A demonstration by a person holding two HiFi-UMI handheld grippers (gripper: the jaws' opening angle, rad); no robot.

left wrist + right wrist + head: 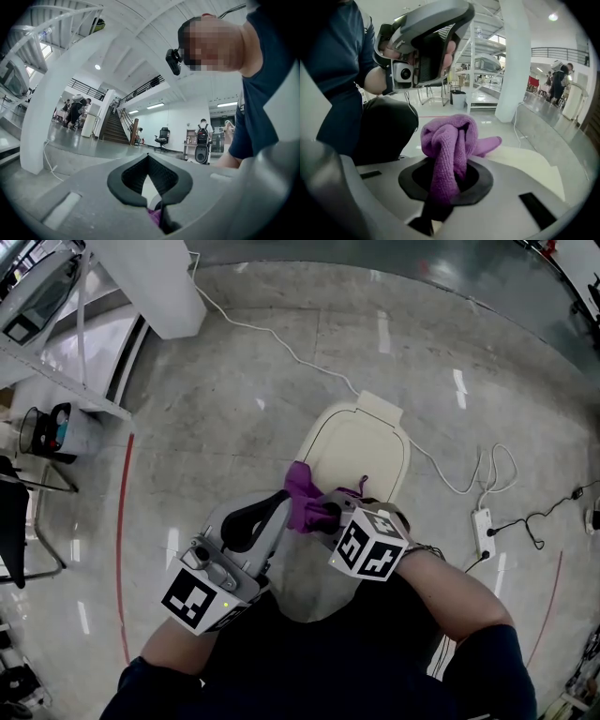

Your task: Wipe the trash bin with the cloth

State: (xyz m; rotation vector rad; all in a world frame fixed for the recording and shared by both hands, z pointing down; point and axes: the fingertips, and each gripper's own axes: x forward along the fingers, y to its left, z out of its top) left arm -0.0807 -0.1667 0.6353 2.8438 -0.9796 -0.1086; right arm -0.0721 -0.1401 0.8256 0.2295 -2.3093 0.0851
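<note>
Over the near edge of the trash bin [361,451] lid, right gripper [325,512] clenched the bunched purple cloth [301,489]; left gripper [282,498] closed, empty. Risk: the wadded cloth could wipe poorly or slip out under pressure.

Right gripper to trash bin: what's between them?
The purple cloth, clamped in the right gripper and bunched above the trash bin lid; the right gripper view shows it.

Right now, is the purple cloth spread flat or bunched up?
Bunched up. The cloth is a twisted wad clamped between the right gripper's fingers, one end sticking out sideways.
</note>
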